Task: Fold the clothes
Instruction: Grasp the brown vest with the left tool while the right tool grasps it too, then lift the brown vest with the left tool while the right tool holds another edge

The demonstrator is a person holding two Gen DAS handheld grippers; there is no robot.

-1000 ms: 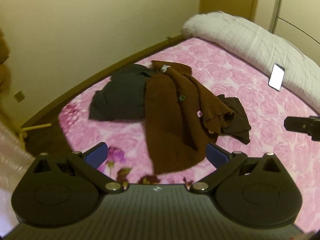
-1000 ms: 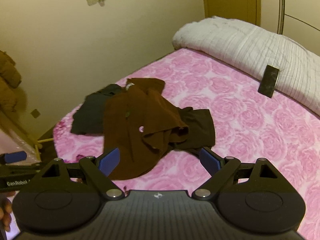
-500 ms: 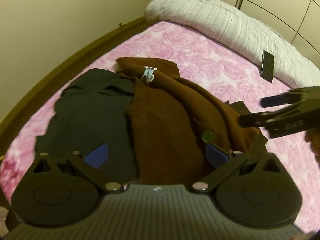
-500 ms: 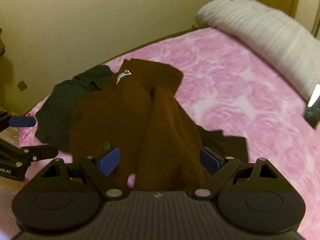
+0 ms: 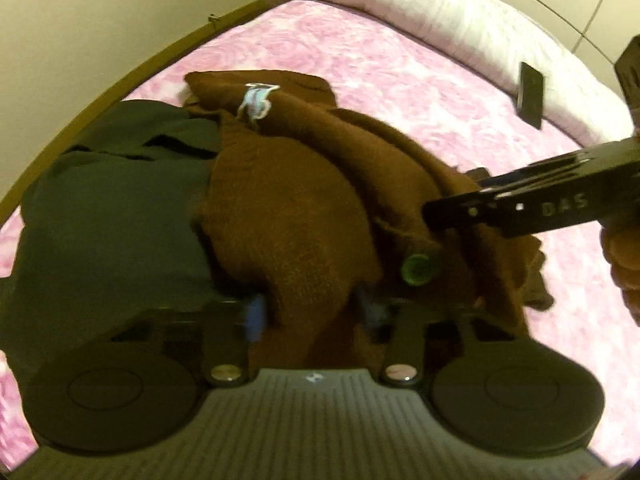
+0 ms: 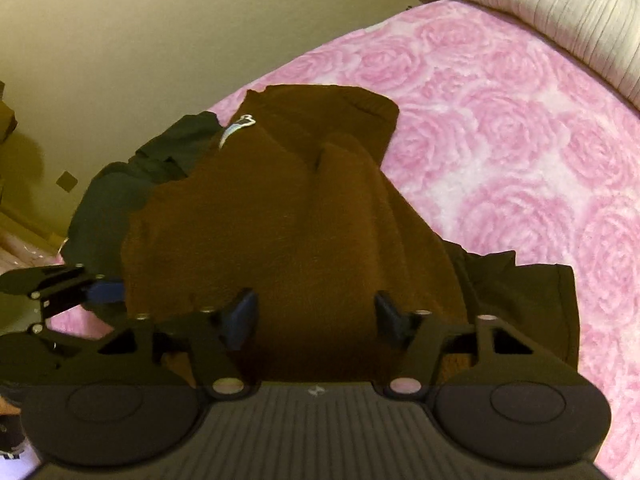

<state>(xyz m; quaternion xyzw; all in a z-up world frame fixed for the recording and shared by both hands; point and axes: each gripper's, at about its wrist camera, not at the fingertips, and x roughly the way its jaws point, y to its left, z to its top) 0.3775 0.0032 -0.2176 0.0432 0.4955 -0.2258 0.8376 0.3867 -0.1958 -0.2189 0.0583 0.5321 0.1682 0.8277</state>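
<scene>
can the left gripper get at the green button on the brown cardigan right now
Probably yes. The green button lies uncovered on the brown cardigan, just ahead and right of the left gripper; only the right gripper hovers close above it.

dim, warm yellowish indoor light, soft motion blur throughout, strong fisheye bending and dark vignetted corners, with the brown knitted cardigan (image 5: 304, 208) nearly swallowed in shadow.

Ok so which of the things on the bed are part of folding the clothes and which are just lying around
For the job:
brown cardigan
dark garment partly under its left side
left gripper, closing on cardigan fabric
right gripper, closing on cardigan fabric

Just lying about:
phone
white quilt
pink rose bedspread
</scene>
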